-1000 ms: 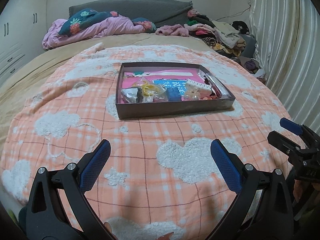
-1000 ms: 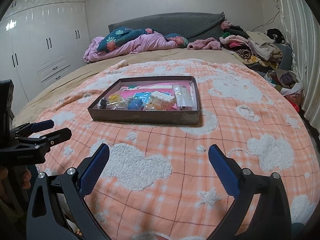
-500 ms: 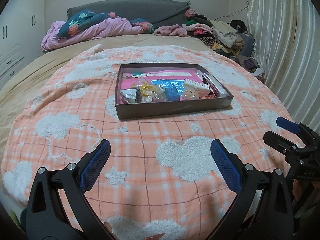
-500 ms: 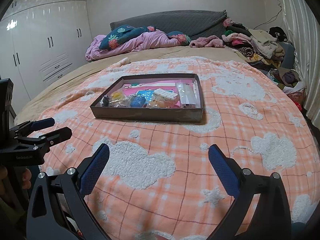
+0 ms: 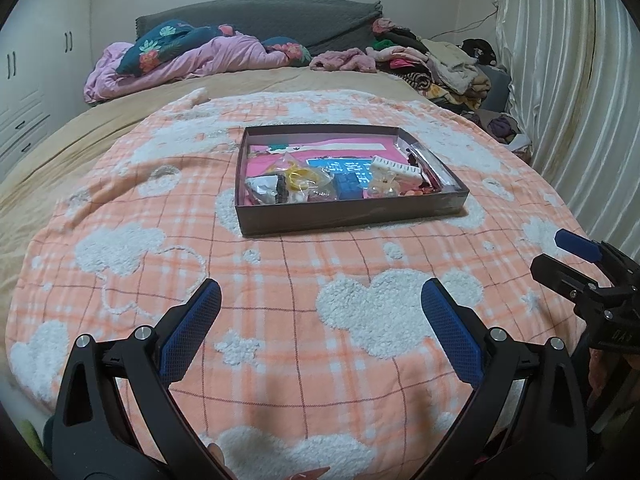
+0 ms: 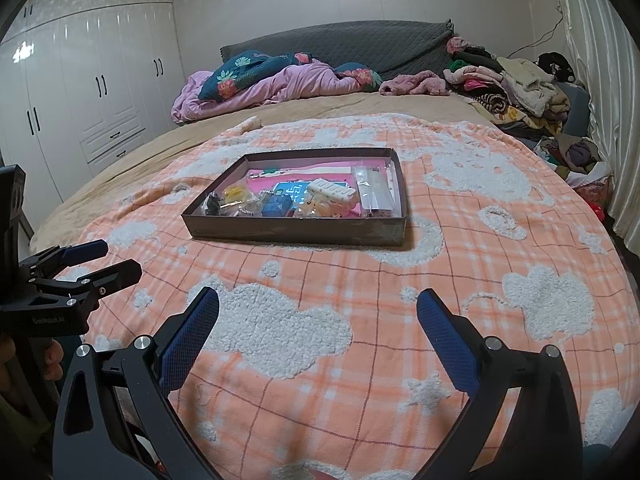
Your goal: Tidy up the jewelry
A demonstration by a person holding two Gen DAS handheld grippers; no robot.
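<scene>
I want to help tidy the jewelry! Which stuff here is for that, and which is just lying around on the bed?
For the job:
- brown tray on the blanket
- white hair clip inside it
- yellow rings in a clear bag
- blue box
- left gripper and right gripper, both open

Just lying about:
- pink quilt
- clothes pile
- orange blanket

1. We read "GesRobot.AI" in small pale letters on the black body of the left gripper (image 6: 102, 266), seen from the right wrist view; the first letters are not fully sharp.
2. We see pale letters on the body of the right gripper (image 5: 576, 256) in the left wrist view, too blurred to read.
3. We see white characters on the blue card (image 6: 294, 191) in the box (image 6: 296, 234), but we cannot make them out.
</scene>
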